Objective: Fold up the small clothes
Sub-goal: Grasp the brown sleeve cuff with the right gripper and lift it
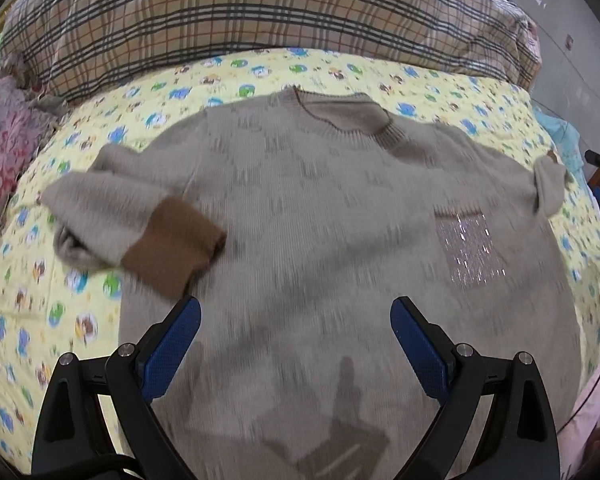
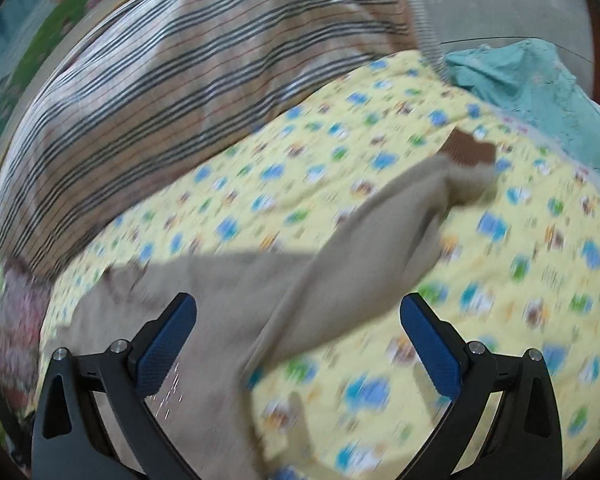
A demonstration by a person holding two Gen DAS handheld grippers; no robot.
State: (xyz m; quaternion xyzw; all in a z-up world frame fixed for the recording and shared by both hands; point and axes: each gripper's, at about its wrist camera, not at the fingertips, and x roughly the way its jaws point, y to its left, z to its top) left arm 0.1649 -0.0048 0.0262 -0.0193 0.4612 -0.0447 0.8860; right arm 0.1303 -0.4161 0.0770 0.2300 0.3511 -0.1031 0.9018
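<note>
A small beige knit sweater (image 1: 320,208) lies flat on a yellow cartoon-print quilt (image 1: 28,312), neck away from me. Its left sleeve is folded inward, and the brown cuff (image 1: 172,248) rests on the sweater's body. A sparkly patch (image 1: 470,246) sits on its right side. My left gripper (image 1: 296,316) hovers open above the lower body, holding nothing. In the blurred right wrist view, the right sleeve (image 2: 380,232) stretches out across the quilt (image 2: 520,280) to a brown cuff (image 2: 466,152). My right gripper (image 2: 298,316) is open above the sleeve's shoulder end, empty.
A plaid pillow or duvet (image 1: 220,16) lies along the far side of the quilt. Pink floral fabric (image 1: 8,144) bunches at the left. A teal cloth (image 2: 540,80) lies past the quilt's right corner, with bare floor (image 1: 572,40) beyond.
</note>
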